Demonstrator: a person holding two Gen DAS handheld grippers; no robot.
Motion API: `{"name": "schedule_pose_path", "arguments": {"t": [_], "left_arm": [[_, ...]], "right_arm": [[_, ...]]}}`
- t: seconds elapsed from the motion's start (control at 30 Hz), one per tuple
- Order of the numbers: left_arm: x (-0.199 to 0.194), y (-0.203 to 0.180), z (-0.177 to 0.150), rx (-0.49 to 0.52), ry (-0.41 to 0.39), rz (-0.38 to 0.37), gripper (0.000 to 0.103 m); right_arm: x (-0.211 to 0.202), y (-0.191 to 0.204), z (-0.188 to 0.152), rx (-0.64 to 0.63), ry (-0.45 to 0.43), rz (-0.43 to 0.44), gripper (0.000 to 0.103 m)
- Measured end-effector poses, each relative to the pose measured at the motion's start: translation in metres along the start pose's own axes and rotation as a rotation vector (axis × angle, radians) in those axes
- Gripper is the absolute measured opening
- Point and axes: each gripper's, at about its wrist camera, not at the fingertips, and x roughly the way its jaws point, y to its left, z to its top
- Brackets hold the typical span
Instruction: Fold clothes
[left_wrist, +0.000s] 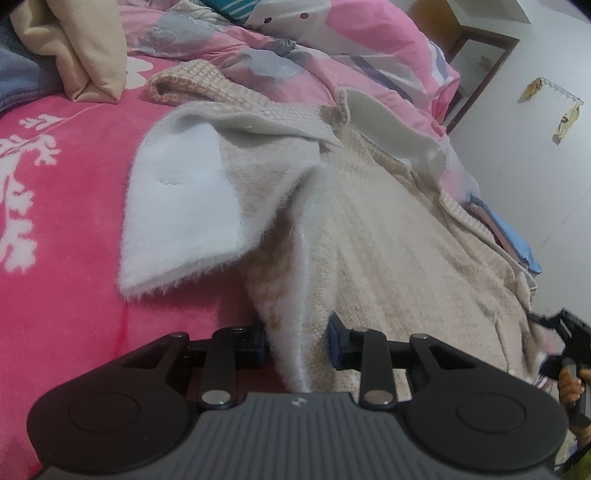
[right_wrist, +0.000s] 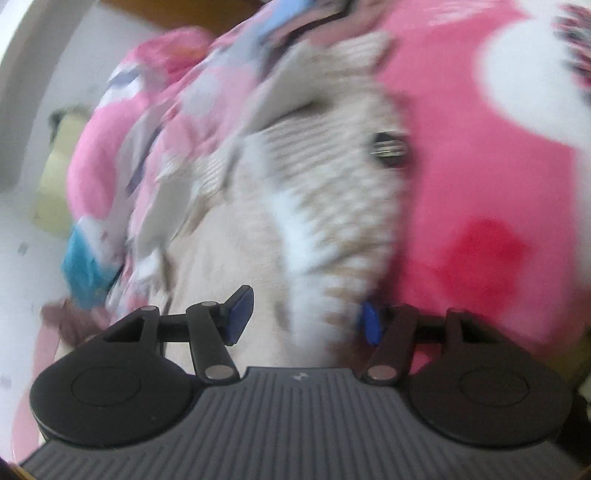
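A cream knitted coat (left_wrist: 388, 236) with white fleece lining lies spread on a pink blanket (left_wrist: 62, 229). One front flap (left_wrist: 181, 206) is turned back, lining up. My left gripper (left_wrist: 298, 343) is shut on a raised fold of the coat's fuzzy edge, with both blue pads against the cloth. In the blurred right wrist view the same coat (right_wrist: 325, 206) shows a dark button (right_wrist: 388, 148). My right gripper (right_wrist: 304, 319) stands open over the coat's fuzzy hem; the hem runs between the jaws, and the left pad is apart from it. It also shows at the right edge (left_wrist: 565, 339) of the left wrist view, held by a hand (left_wrist: 569, 384).
A rumpled pink patterned quilt (left_wrist: 332, 40) is heaped behind the coat. Beige folded cloth (left_wrist: 85, 48) sits at the far left on the blanket. The bed's edge, blue sheets (left_wrist: 517, 243) and a white wall (left_wrist: 535, 166) lie to the right.
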Motion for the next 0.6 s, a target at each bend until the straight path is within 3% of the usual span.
{"name": "schedule_pose_path", "arguments": {"t": [0.1, 0.13, 0.17, 0.2, 0.23, 0.4, 0.6], "left_arm": [[0.0, -0.004, -0.001, 0.015, -0.01, 0.019, 0.031], [0.0, -0.005, -0.002, 0.02, -0.013, 0.027, 0.026], [0.0, -0.007, -0.003, 0.024, -0.016, 0.034, 0.019], [0.0, -0.008, -0.003, 0.023, -0.013, 0.039, 0.008], [-0.001, -0.009, -0.003, 0.016, -0.01, 0.043, 0.008], [-0.012, -0.016, 0.0, -0.03, 0.039, 0.002, 0.006], [-0.024, -0.038, -0.007, 0.04, 0.133, -0.036, 0.006]], "right_arm": [[0.023, 0.011, 0.003, -0.072, 0.027, 0.005, 0.057], [0.028, 0.011, 0.004, -0.086, 0.026, 0.004, 0.052], [0.028, 0.011, 0.005, -0.087, 0.023, 0.015, 0.044], [0.028, 0.011, 0.007, -0.087, 0.021, 0.026, 0.019], [0.028, 0.011, 0.008, -0.088, 0.019, 0.038, 0.014], [-0.006, 0.024, 0.021, -0.147, -0.068, 0.095, 0.009], [-0.039, 0.027, 0.041, -0.216, -0.061, 0.037, 0.008]]}}
